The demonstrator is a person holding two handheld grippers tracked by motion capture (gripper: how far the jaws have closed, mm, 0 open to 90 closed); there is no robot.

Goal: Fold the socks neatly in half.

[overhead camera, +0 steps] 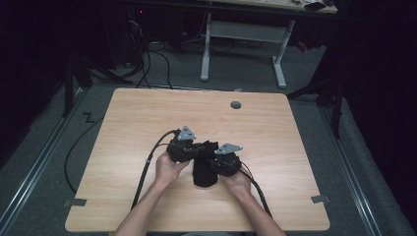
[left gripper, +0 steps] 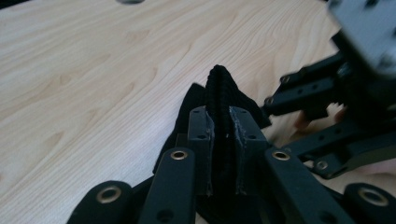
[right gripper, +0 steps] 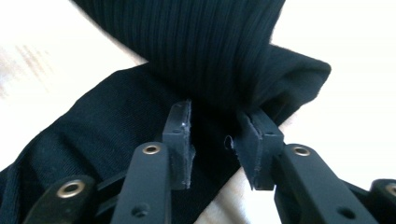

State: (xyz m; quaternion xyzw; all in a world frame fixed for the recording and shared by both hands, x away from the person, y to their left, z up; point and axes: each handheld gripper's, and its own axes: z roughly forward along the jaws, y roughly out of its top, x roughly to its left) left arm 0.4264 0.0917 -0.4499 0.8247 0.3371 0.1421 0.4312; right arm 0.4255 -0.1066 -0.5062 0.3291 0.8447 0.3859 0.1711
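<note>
A black ribbed knit cloth (overhead camera: 204, 174) lies bunched on the wooden table (overhead camera: 147, 113) between the person's two hands. My left gripper (overhead camera: 196, 147) is shut on a raised fold of the cloth (left gripper: 222, 84), which stands up between its pads in the left gripper view, where the gripper (left gripper: 223, 116) points across the table. My right gripper (overhead camera: 219, 164) meets the cloth from the right. In the right gripper view that gripper (right gripper: 215, 126) has its jaws apart over the cloth (right gripper: 201, 46), and its pads (right gripper: 180, 135) do not press on it.
A round grey cable hole (overhead camera: 236, 104) sits near the table's far edge. Black cables (overhead camera: 147, 167) trail from the grippers over the front edge. Beyond the table stands a white-legged desk (overhead camera: 243, 29) with cables on the floor. My right gripper (left gripper: 327, 102) is close beside the left.
</note>
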